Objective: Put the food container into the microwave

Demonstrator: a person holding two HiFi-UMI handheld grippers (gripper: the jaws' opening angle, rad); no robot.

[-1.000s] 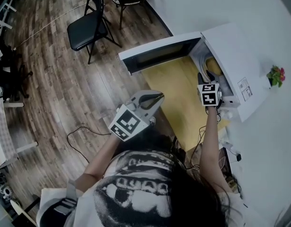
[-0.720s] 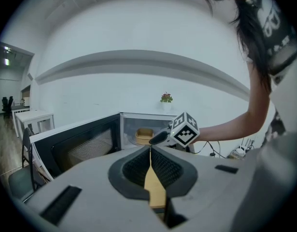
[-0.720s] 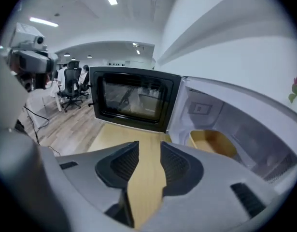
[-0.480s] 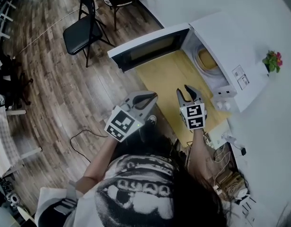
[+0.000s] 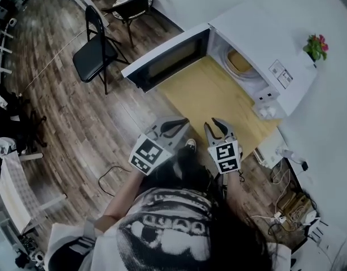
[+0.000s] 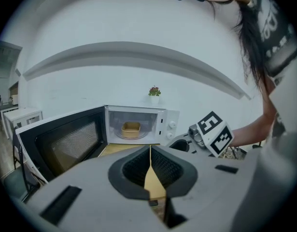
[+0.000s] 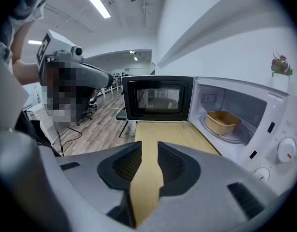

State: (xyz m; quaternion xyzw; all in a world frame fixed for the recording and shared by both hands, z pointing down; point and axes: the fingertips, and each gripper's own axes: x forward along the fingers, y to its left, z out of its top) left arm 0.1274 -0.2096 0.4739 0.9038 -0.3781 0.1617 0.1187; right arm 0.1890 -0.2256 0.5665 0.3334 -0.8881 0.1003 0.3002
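Head view looks steeply down — both gripper views face, from nearby, the microwave (image 5: pixel 258 35) all three share.

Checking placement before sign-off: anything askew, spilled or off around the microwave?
Nothing stands out. The food container sits upright on the turntable inside the microwave, and no spill or damage shows. The one open item: the door is wide open, not yet closed.

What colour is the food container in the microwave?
Tan: the rectangular food container shows best in the right gripper view.
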